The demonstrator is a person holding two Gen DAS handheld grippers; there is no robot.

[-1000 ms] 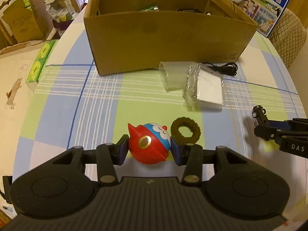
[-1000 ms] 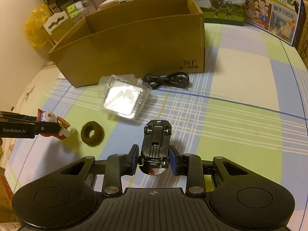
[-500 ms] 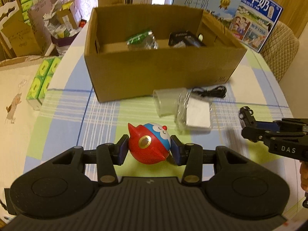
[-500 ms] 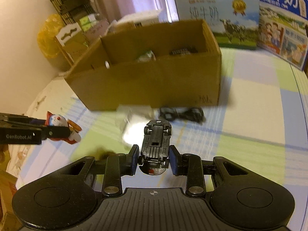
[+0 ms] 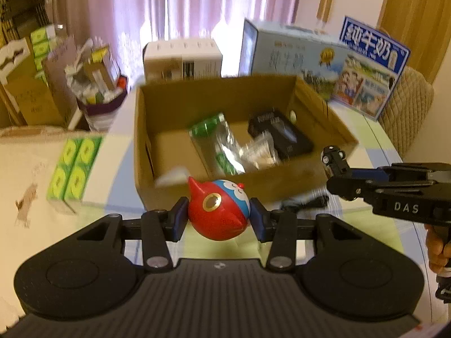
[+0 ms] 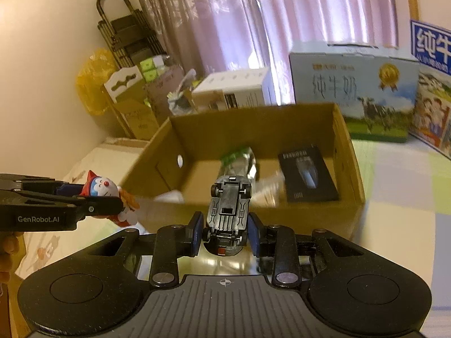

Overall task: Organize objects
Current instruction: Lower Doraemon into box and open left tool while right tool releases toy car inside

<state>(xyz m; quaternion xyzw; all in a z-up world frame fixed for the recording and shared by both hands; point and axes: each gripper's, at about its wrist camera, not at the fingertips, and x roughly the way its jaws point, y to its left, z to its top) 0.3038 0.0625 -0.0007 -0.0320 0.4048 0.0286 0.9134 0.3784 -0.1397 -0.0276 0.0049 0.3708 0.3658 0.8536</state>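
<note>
The left tongs [image 5: 218, 219] are being kept clenched on a round red-and-blue cartoon figurine [image 5: 218, 214], which is being held clear of the counter [image 5: 380, 225], in front of the near wall of the open cardboard box [image 5: 146, 152]. The right tongs [image 6: 225, 232] are being kept clenched on a black toy car [image 6: 228, 211], which is being held underside up, nose toward the box, just short of its near rim. Open room is being left above the box mouth; its four upright walls are bounding the way in. "DAS" is being shown on the side of the right tongs in the left wrist view, and "GenRobot.AI" on the left tongs in the right wrist view. Inside the box, a green-capped clear packet [image 5: 217, 143] and a flat black packet [image 5: 282, 135] are lying apart on the floor. A black cable [image 5: 307, 202] is lying on the checked counter beside the box front. Behind the box, milk cartons [image 6: 352, 90] with Chinese print are being stood upright, and a white carton [image 5: 183, 59] beside them.
</note>
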